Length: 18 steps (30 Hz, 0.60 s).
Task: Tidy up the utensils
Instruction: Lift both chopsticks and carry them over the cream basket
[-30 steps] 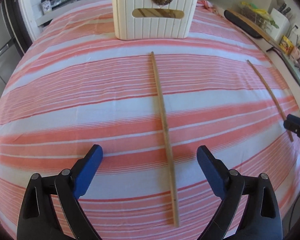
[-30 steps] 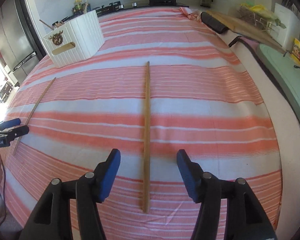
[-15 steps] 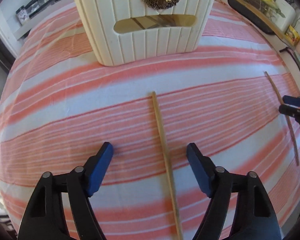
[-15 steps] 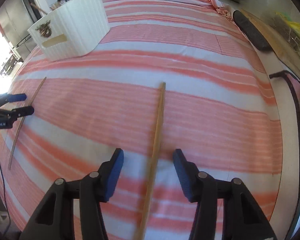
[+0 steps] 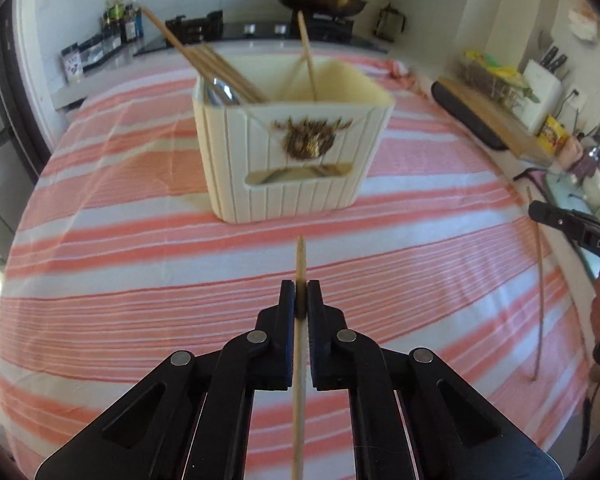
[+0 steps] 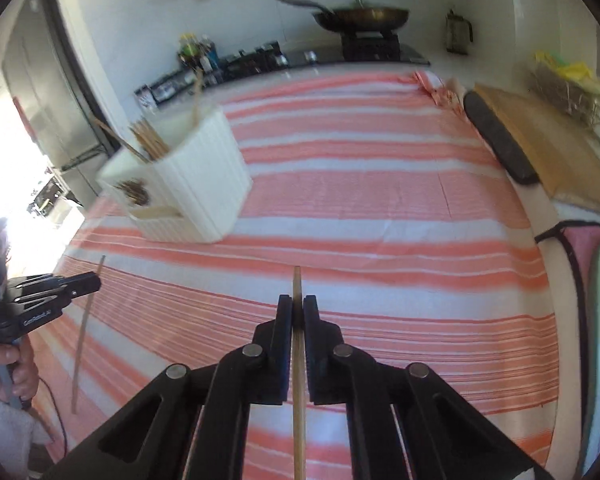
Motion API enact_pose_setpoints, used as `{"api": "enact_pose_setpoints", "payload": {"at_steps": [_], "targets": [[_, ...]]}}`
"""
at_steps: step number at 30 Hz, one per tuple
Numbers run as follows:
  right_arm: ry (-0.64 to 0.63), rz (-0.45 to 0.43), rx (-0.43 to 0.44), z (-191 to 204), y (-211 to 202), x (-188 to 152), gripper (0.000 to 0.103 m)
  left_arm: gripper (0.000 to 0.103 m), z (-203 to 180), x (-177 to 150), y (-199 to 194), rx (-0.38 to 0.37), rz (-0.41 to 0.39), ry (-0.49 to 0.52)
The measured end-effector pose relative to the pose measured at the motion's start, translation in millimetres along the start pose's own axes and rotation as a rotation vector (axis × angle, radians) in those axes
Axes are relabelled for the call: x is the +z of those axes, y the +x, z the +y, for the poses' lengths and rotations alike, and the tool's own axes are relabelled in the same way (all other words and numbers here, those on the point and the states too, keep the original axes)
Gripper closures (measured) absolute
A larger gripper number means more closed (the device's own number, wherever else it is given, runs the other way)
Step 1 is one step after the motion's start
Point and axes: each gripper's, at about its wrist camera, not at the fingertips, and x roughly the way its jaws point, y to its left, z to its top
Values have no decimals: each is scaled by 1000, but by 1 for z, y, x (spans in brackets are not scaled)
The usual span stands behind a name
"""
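Right now your left gripper (image 5: 301,292) is clamped on a wooden chopstick (image 5: 299,344), whose tip pokes out ahead toward 12 o'clock, at the cream holder (image 5: 296,152) standing on the striped cloth (image 5: 100,280). Your right gripper (image 6: 297,307) is likewise clenched on a second chopstick (image 6: 298,380); from there the holder sits at 10 o'clock. More chopsticks (image 5: 216,66) lean inside the holder, at its 11 o'clock corner.
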Motion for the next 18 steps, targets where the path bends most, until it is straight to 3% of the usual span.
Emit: {"api": "enact_pose_setpoints", "payload": {"at_steps": [3, 7, 13, 18], "targets": [[-46, -103, 51, 24, -56, -2, 97, 99, -8, 0, -50, -43, -96, 16], [-77, -201, 82, 45, -100, -1, 97, 99, -10, 5, -94, -75, -189, 22], [-108, -317, 83, 69, -124, 12, 97, 99, -7, 22, -120, -74, -272, 13], [-113, -356, 70, 76, -133, 49, 97, 99, 1, 52, -143, -93, -312, -13]]}}
